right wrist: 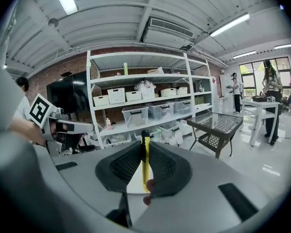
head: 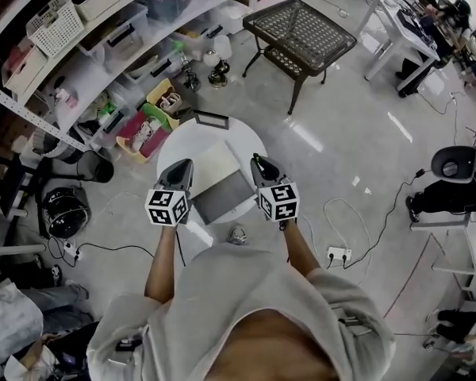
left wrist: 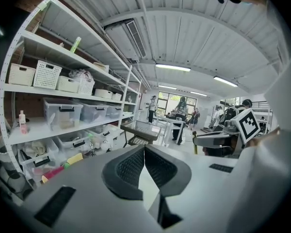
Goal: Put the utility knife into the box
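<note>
**Knife grabbed, not boxed yet**

Quick status from this moment. The right gripper (right wrist: 144,144) was clamped on the yellow utility knife (right wrist: 145,166), which stood upright between its pads with the black end on top. So the pickup part looked done to me.

The knife was up in the air in that grip and not in the box (head: 222,198). The box sat open on the white round table (head: 182,140), right between the two grippers in the head view. What was left, as I read it: bring the knife over the box, lower it in, let go.

The left gripper (left wrist: 144,148) had its jaws pressed together with nothing in them, and it hovered at the box's left side.

Headcount: one utility knife, one box, one round table, two grippers. I couldn't tell from the head view whether the box already had anything inside.
</note>
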A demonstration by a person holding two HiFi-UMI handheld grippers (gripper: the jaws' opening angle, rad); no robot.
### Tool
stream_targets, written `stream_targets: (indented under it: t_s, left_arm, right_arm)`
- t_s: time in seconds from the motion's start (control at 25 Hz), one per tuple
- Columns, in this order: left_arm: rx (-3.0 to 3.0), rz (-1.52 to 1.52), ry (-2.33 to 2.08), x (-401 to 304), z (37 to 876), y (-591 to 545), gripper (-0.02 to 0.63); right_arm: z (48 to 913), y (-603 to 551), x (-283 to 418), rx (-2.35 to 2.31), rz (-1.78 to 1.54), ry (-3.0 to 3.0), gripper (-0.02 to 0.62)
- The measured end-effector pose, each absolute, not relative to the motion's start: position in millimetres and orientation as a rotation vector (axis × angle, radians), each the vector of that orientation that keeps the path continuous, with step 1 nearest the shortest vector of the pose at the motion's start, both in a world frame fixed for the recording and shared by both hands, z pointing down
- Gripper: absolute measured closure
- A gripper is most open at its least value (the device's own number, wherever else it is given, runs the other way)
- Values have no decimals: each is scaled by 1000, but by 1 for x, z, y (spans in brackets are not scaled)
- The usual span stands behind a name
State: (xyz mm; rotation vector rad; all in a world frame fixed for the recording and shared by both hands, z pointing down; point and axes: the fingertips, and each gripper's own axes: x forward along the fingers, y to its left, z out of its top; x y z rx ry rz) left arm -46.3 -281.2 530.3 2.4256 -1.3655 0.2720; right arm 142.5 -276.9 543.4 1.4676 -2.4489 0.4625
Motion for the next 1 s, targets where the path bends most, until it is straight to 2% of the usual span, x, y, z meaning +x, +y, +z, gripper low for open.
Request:
stream_targets:
  t_s: [0.4,1.0]
  left_arm:
    - [2384,291,-1396,-38,543,-312,586]
    - [2391,348,-1246,-65,568,-302,586]
  right_arm:
    - [561,-318,138,1369,487,-2470,526]
    - [588,-295,122,1464,577,-2318,526]
